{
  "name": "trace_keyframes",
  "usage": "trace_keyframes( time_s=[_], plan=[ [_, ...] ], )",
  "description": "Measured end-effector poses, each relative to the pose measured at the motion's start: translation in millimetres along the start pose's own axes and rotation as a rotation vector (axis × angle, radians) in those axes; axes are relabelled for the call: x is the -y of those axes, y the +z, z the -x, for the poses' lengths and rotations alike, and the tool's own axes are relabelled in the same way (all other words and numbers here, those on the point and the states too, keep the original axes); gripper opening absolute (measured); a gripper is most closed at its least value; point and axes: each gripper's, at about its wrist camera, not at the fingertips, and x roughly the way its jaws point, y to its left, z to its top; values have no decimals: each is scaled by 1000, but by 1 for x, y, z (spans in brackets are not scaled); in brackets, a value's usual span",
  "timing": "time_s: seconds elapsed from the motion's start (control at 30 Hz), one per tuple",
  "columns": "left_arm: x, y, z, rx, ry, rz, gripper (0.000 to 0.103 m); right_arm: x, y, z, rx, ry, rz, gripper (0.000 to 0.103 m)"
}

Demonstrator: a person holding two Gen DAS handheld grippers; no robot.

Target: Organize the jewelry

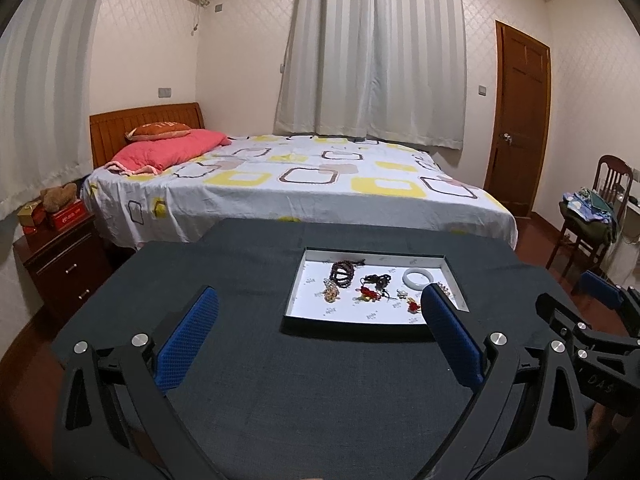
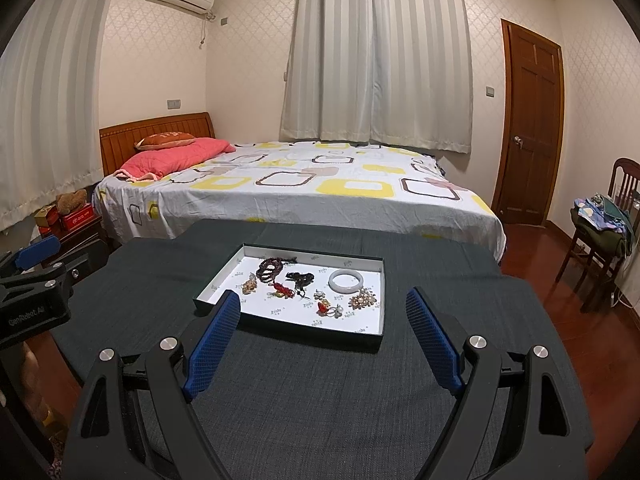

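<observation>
Where the dark cloth covers the bench (image 2: 320,392), a shallow tray (image 2: 224,270) with a white floor and dark rim lies near the far middle, and all the jewelry rests inside it. At the back left of the tray is a coil of dark red beads (image 2: 269,268), beside it a small black tangle (image 2: 300,279), and to the right a pale white bangle (image 2: 346,281) lying flat. In front of these are a red knotted charm (image 2: 283,291), a small pale piece (image 2: 250,284) at the left, a gold-coloured brooch (image 2: 363,300) at the right, and a red ornament (image 2: 323,307) just beside a ring with a pearl (image 2: 338,311). These small pieces are too fine to describe more exactly.

In the left wrist view, the right blue finger covers the near right corner of the tray, so the brooch is almost hidden there.

The right tool (image 2: 323,336) stands wide open above the cloth on the near side of the tray and holds nothing. The left tool (image 1: 318,334) is also spread wide and has nothing between its pads. Each tool shows only partly at the edge of the other view.

Behind the bench is a bed (image 2: 304,192) with a patterned sheet, and a chair (image 2: 608,232) at the right is cut off by the picture edge
</observation>
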Motion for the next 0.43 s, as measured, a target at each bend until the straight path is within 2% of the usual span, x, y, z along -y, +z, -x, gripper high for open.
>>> trace_keyframes(
  time_s=[0.23, 0.33, 0.43],
  plan=[
    [-2, -5, -10, -17, 33, -9, 99, 6, -2, -9, -8, -12, -6, 82],
    [-8, -10, -27, -46, 59, 0, 99, 17, -9, -27, -26, -48, -17, 82],
    [-16, -18, -58, -113, 76, 5, 99, 35, -20, -56, -50, -114, -37, 82]
  ],
)
